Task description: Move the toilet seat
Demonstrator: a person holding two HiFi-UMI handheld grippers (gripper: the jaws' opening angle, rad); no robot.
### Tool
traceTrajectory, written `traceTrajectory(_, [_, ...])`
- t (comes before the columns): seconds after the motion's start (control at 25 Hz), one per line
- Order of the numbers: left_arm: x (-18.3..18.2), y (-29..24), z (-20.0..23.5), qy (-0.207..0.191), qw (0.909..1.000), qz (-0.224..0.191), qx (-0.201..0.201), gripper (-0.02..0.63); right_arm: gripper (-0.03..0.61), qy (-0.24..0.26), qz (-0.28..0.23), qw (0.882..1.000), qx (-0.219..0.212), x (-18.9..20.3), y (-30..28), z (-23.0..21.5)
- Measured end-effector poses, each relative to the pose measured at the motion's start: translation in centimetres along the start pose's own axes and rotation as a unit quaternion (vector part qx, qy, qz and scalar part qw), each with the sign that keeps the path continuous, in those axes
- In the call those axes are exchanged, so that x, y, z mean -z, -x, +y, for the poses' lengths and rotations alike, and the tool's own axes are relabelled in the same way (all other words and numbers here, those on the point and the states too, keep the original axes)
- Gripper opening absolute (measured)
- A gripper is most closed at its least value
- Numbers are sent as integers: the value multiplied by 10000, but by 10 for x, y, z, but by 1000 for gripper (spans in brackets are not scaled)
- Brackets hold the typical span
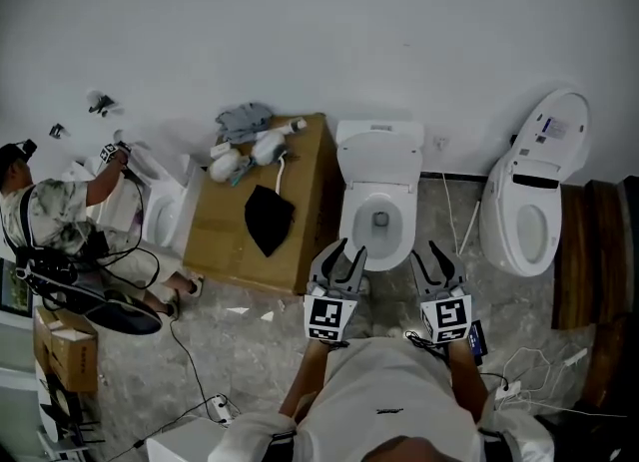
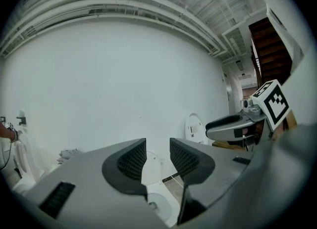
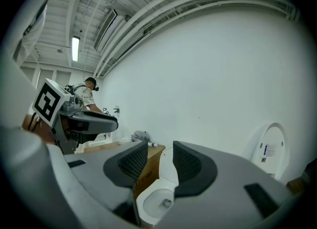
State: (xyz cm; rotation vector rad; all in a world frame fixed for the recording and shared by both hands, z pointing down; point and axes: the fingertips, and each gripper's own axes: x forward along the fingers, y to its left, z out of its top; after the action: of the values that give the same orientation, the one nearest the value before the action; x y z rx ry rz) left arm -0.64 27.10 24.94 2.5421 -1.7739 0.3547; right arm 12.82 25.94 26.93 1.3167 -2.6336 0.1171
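Closest in is my own pale shirt (image 1: 389,400), and just ahead of it both grippers point at the middle toilet (image 1: 377,213), my landmark from here on. Left gripper (image 1: 344,250) sits just in front of that toilet's bowl on its left side, jaws drawn in narrow with nothing between them. Right gripper (image 1: 429,248) mirrors it on the toilet's right side, pinched as far shut as it goes, also empty.

Sweeping across: far to the left of the toilet another person (image 1: 60,221) works at a white fixture on the wall. Touching the toilet's left flank is a cardboard box (image 1: 225,235) with a black cloth (image 1: 268,219) on top. Then the toilet itself, and the toilet seat (image 1: 351,209) I read as the white ring round the bowl, though I can't tell whether it lies flat or belongs to the white panel behind. Well to the right stands a second toilet (image 1: 524,221), lid up.

My call: I'm on the approach. To do it well I should spread both grippers before contact, take the seat evenly on either side, and move the two together so it doesn't twist.
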Motion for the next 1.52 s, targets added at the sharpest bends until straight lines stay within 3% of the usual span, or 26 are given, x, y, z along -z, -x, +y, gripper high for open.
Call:
traceTrajectory(0.92, [34, -122, 125, 196, 9937, 184, 1085, 163, 173, -167, 566, 9940, 923, 0, -148, -15])
traceTrajectory(1.28, [65, -156, 144, 264, 9903, 436, 1295, 163, 173, -185, 899, 9904, 1035, 20, -180, -24])
traceTrajectory(1.52, [96, -178, 137, 415, 9877, 787, 1284, 163, 173, -327, 1234, 9869, 985, 54, -190, -43])
